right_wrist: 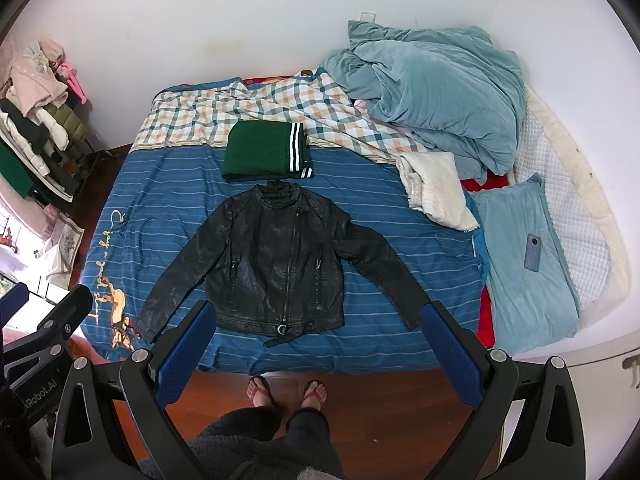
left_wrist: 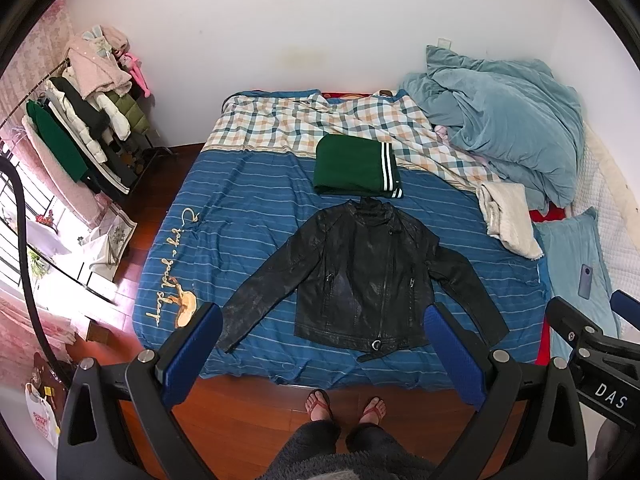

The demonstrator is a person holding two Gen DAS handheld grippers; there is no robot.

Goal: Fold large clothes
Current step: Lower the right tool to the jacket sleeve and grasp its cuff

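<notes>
A black leather jacket (left_wrist: 360, 276) lies flat and face up on the blue striped bed cover (left_wrist: 248, 200), sleeves spread out to both sides; it also shows in the right wrist view (right_wrist: 276, 260). A folded green garment with white stripes (left_wrist: 356, 166) lies just beyond its collar, also seen in the right wrist view (right_wrist: 266, 152). My left gripper (left_wrist: 324, 320) is open and empty, held high above the jacket's hem. My right gripper (right_wrist: 318, 318) is open and empty, likewise high above the bed's near edge. The right gripper's body (left_wrist: 592, 344) shows at the right of the left wrist view.
A crumpled light blue duvet (right_wrist: 432, 96) and a cream towel (right_wrist: 436, 188) lie at the bed's far right. A phone (right_wrist: 534, 252) rests on a blue pillow (right_wrist: 528, 280). A clothes rack (left_wrist: 80, 120) stands at left. The person's feet (right_wrist: 286, 394) stand on the wood floor.
</notes>
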